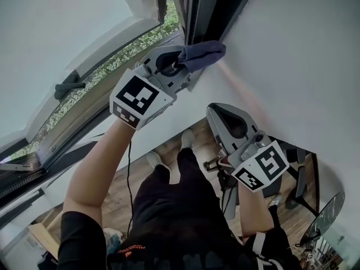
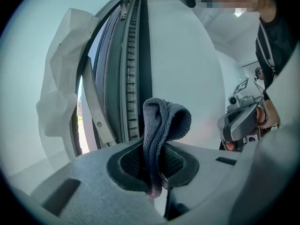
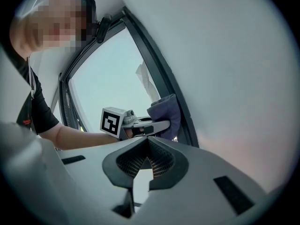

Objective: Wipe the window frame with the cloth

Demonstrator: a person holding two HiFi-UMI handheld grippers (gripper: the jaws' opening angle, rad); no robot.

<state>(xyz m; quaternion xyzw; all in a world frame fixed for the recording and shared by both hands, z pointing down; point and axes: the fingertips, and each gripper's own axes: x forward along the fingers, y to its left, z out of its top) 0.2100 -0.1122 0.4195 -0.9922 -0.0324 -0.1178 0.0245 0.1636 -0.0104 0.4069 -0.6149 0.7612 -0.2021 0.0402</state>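
A blue-grey cloth is pressed against the dark window frame where the frame meets the white wall. My left gripper is shut on the cloth. In the left gripper view the cloth stands folded up between the jaws, just in front of the ribbed frame. My right gripper hangs lower, beside the wall, shut with nothing in it. In the right gripper view its jaws meet empty, and the left gripper with the cloth shows ahead at the frame.
The open window sash with a dark handle lies to the left, greenery beyond it. A white protective sheet hangs on the sash. The white wall fills the right. Below are a wooden floor and dark stand legs.
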